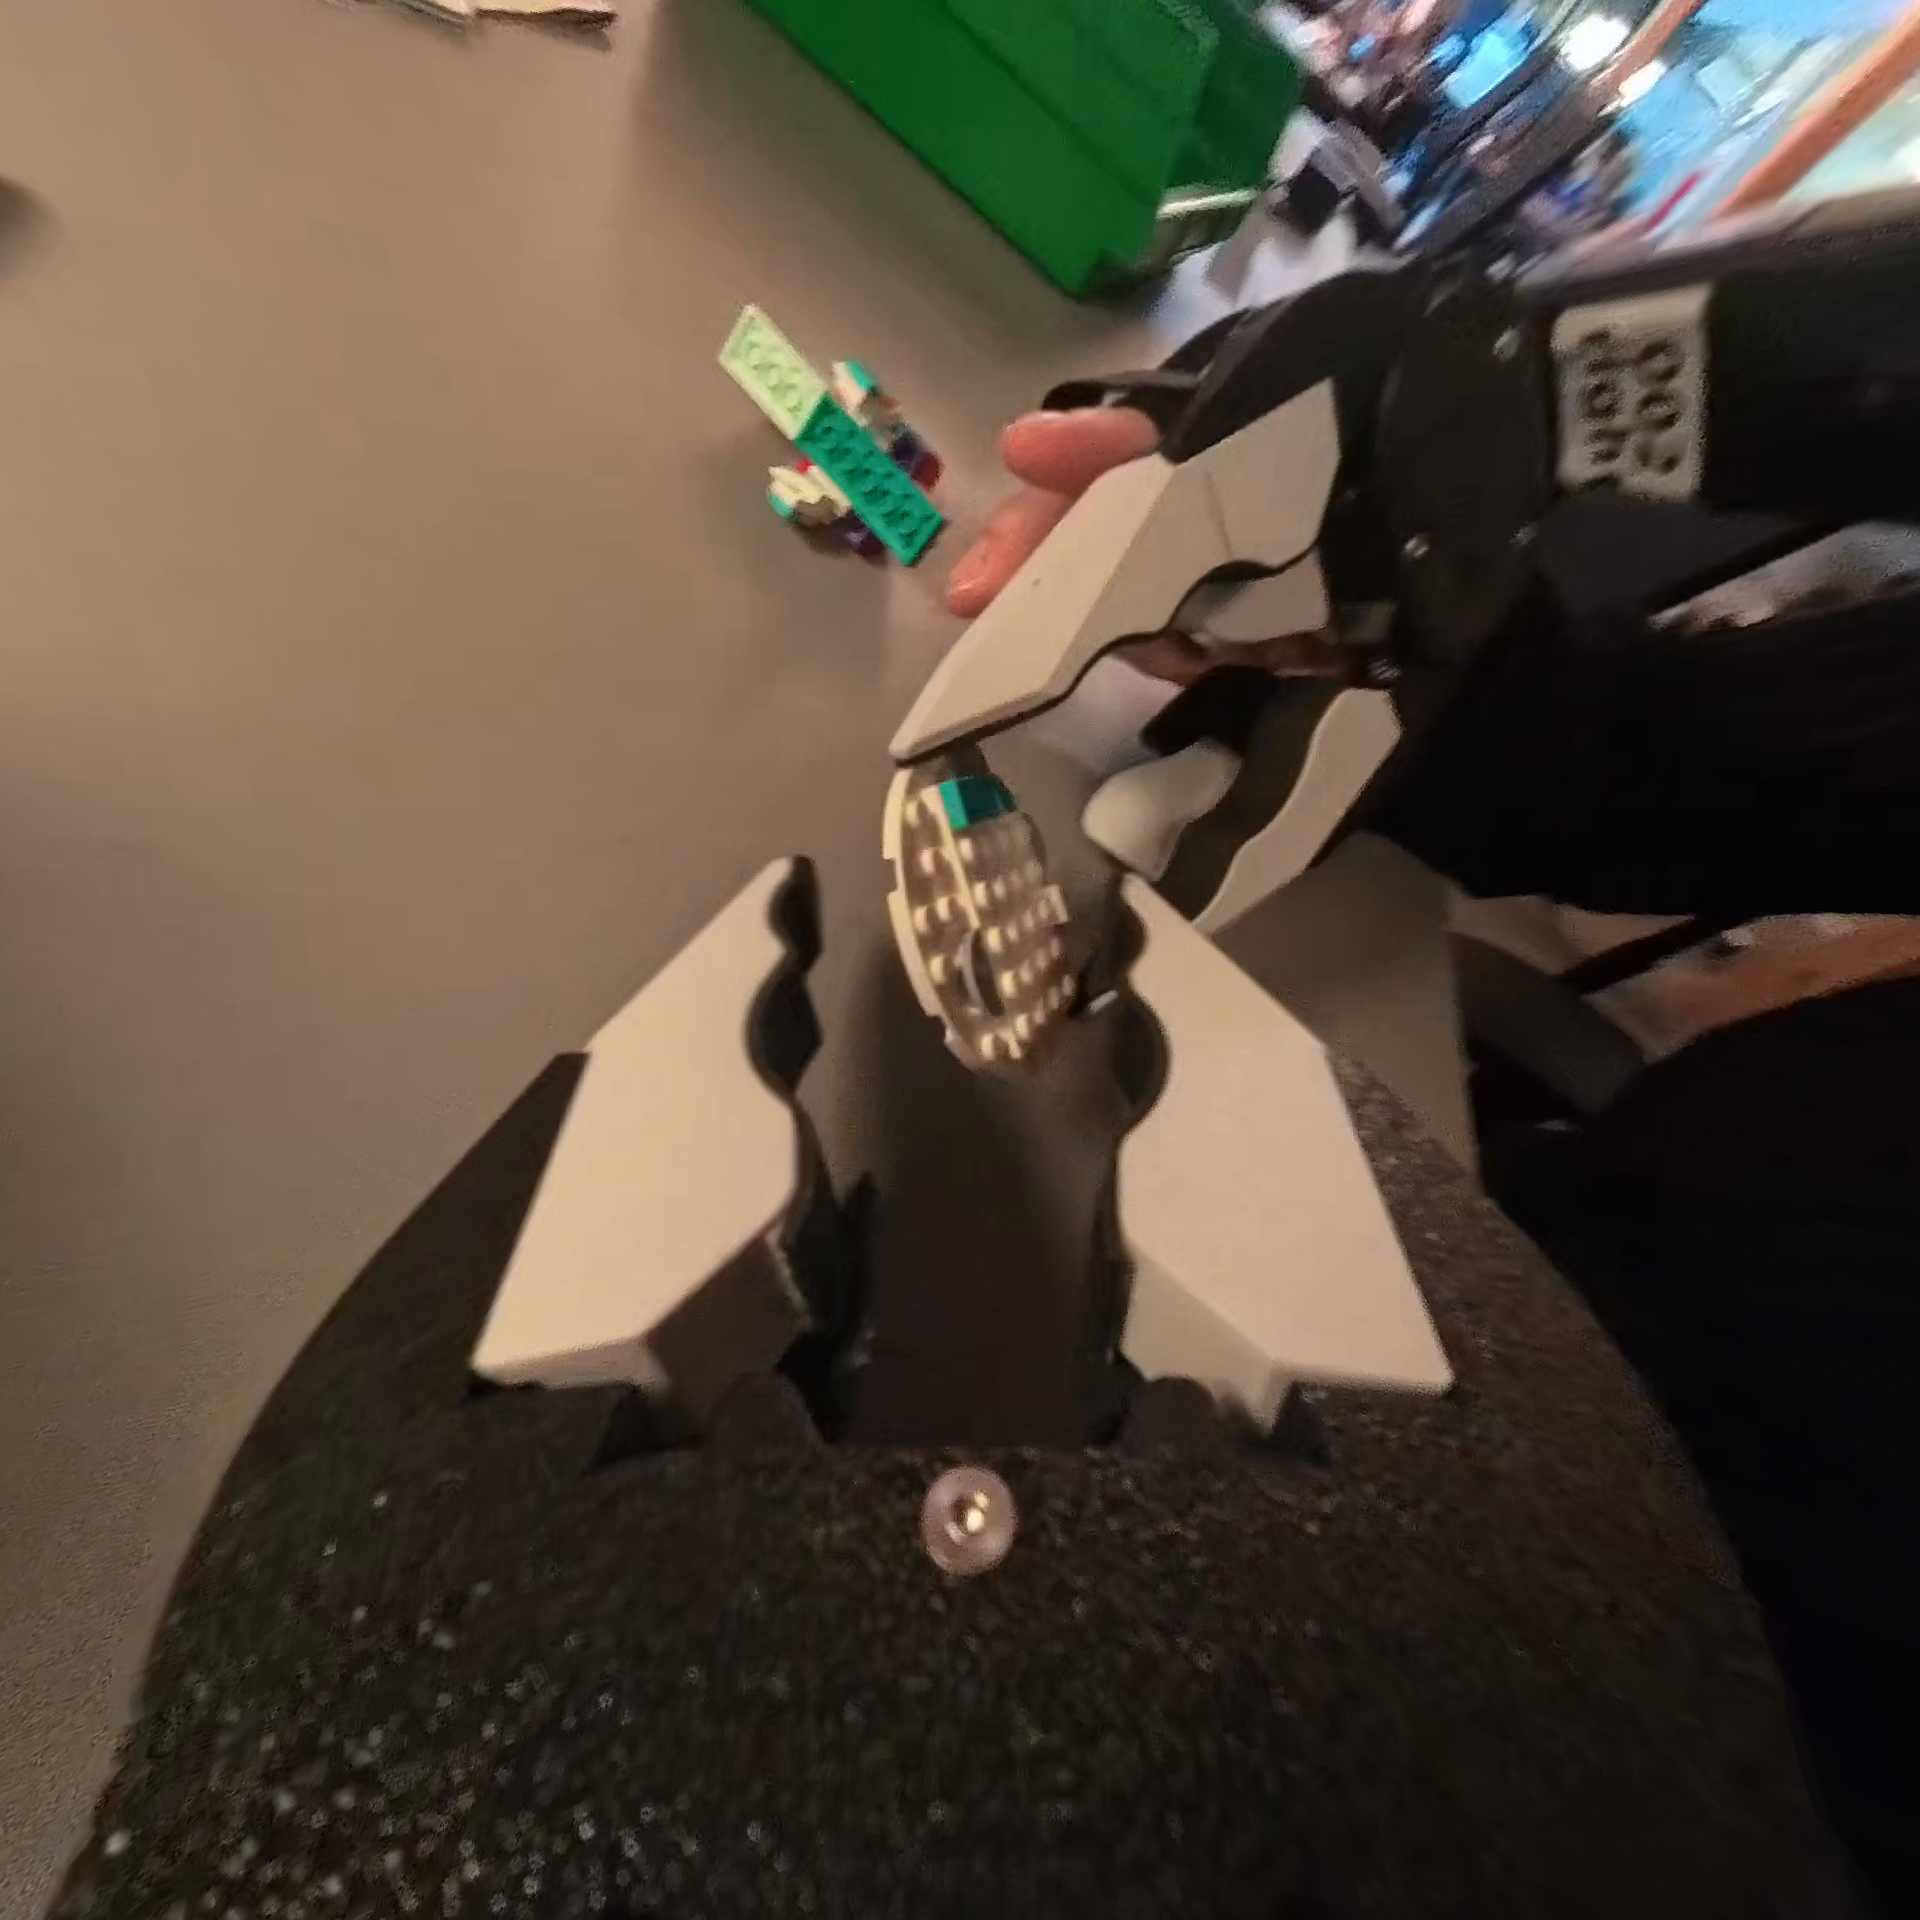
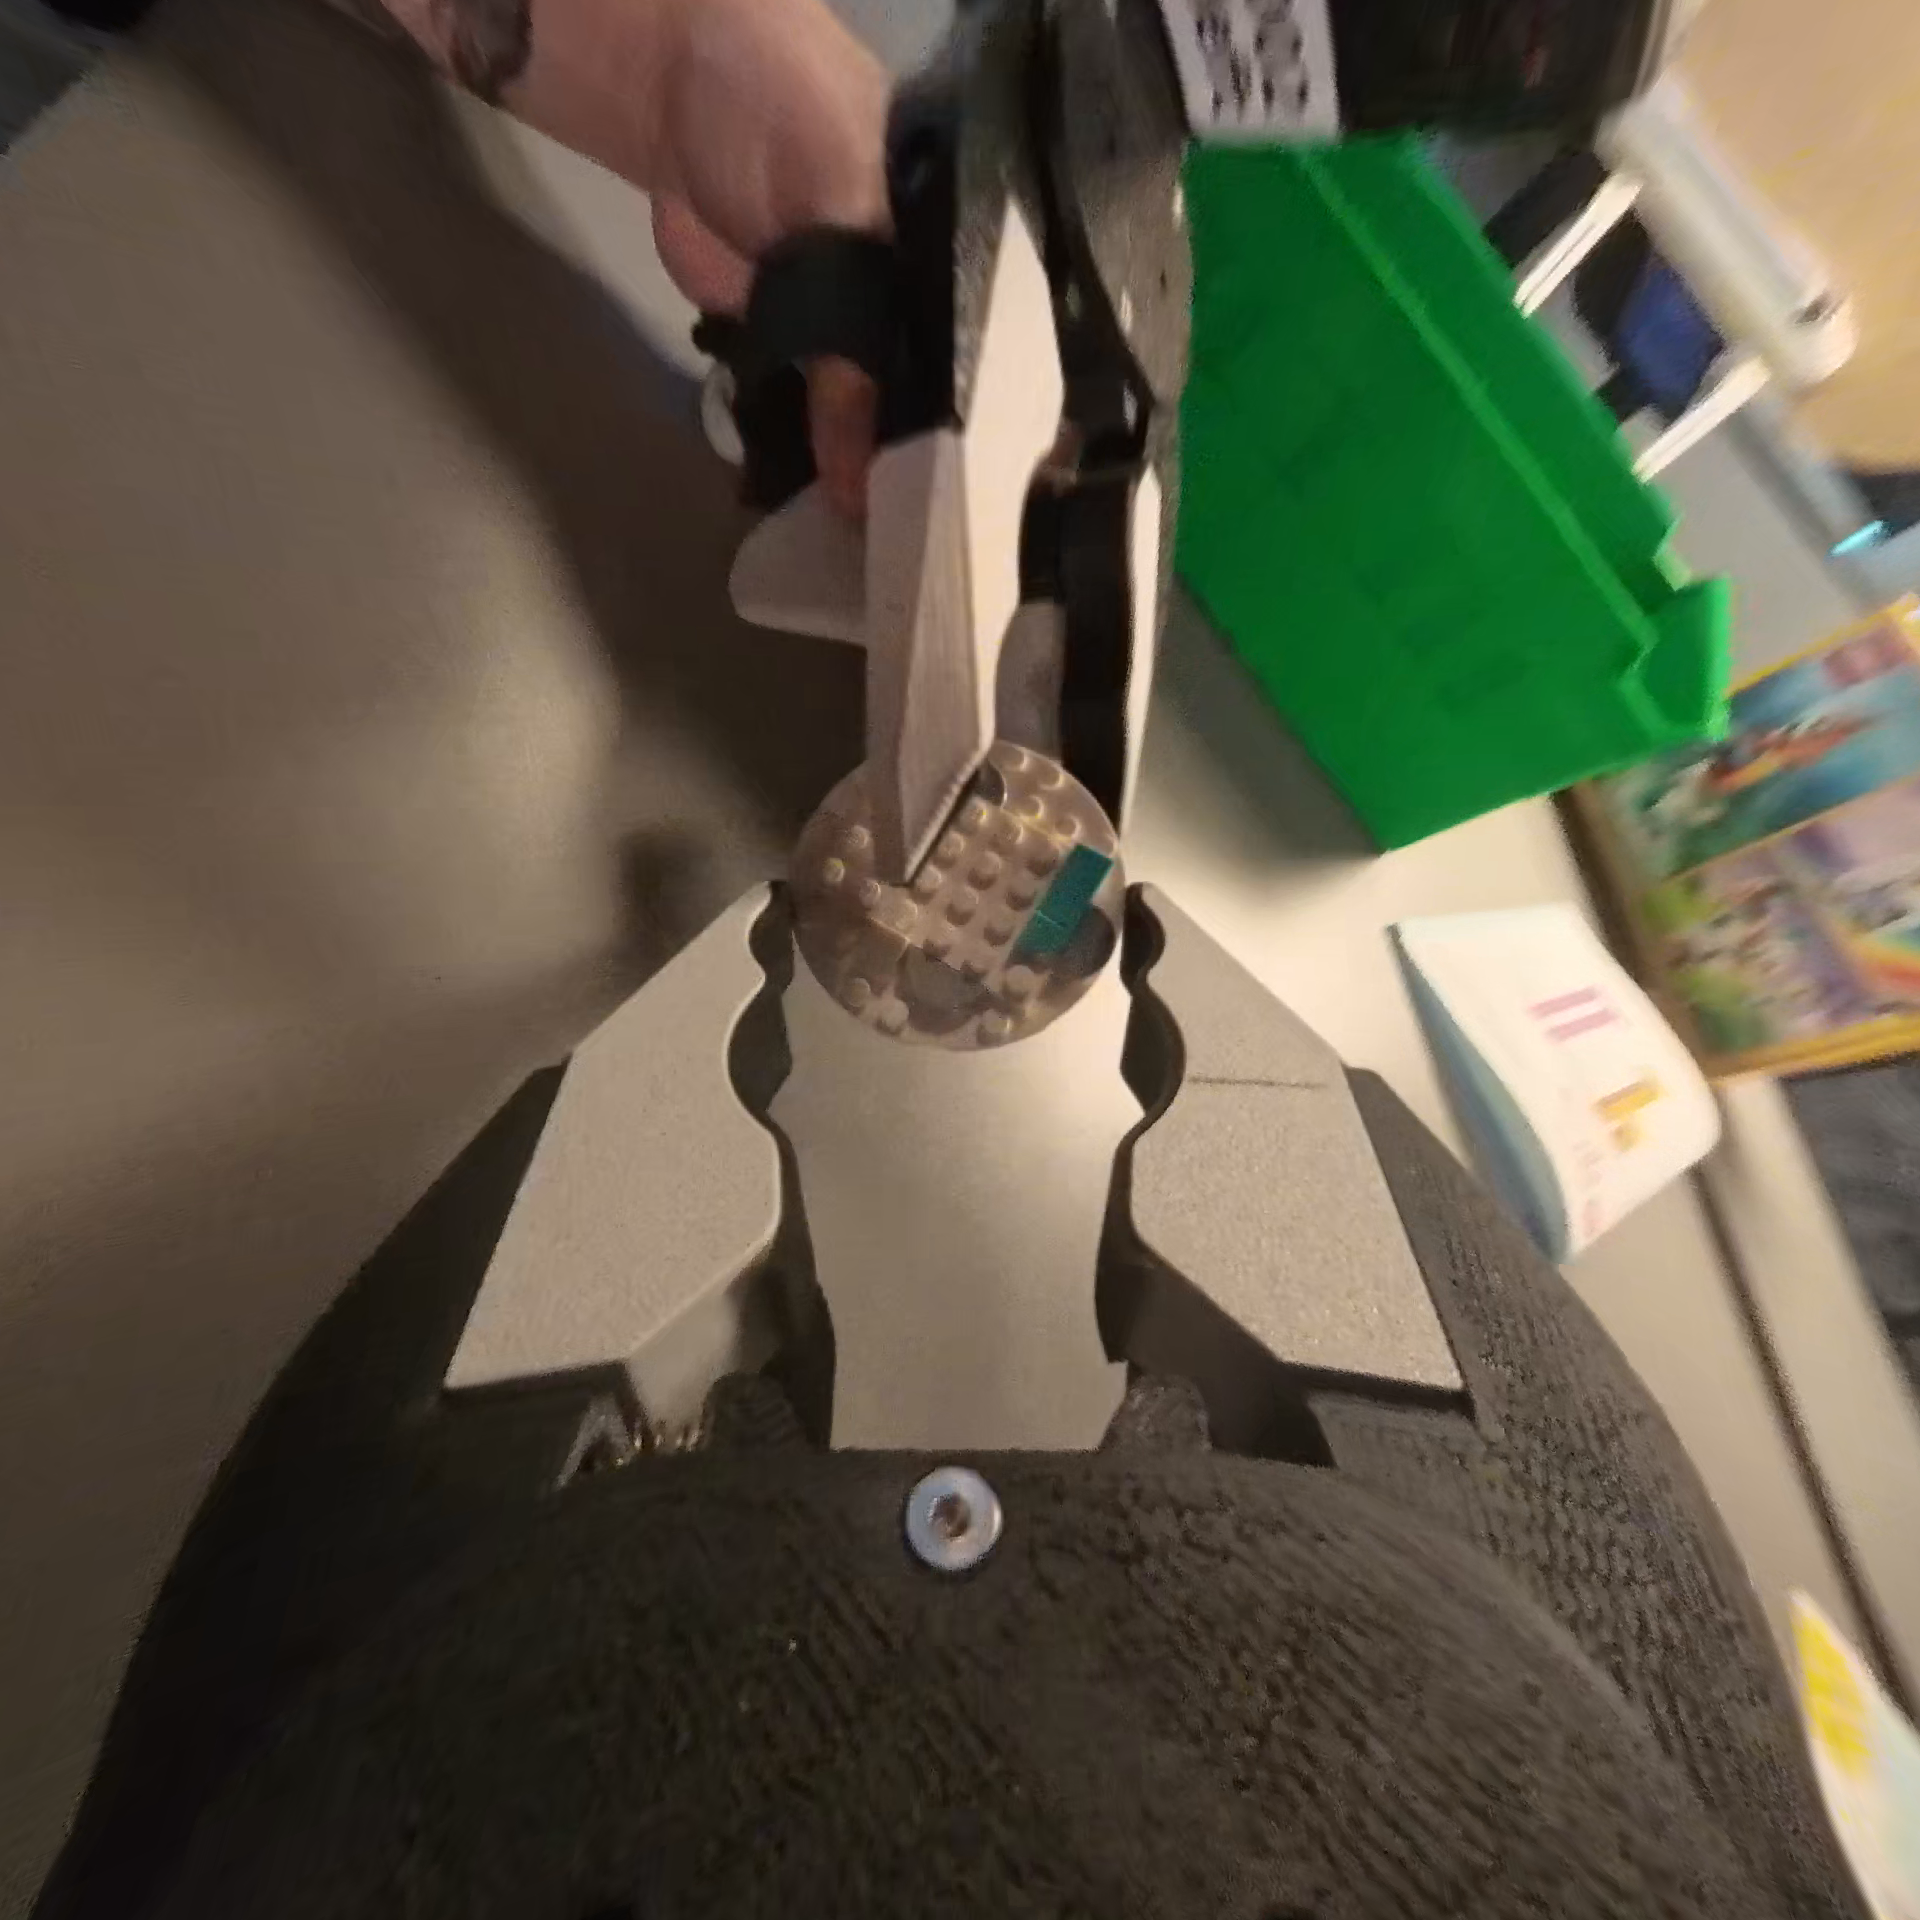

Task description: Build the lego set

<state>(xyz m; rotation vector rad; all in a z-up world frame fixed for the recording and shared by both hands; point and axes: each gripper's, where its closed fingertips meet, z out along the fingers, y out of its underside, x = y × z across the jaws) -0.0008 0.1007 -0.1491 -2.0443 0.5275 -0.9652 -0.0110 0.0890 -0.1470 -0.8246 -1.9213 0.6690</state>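
While the left gripper [image 1: 961, 894] gapes beside it, the right gripper [image 2: 951, 894] clamps the round studded plate [image 2: 966, 914] edgewise.

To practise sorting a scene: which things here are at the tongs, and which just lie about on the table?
At the tongs:
- round studded plate with a teal piece, between the tips of the right tongs
- left tongs, open around the plate

Lying about:
- brick cluster
- green bin
- booklet
- picture boxes
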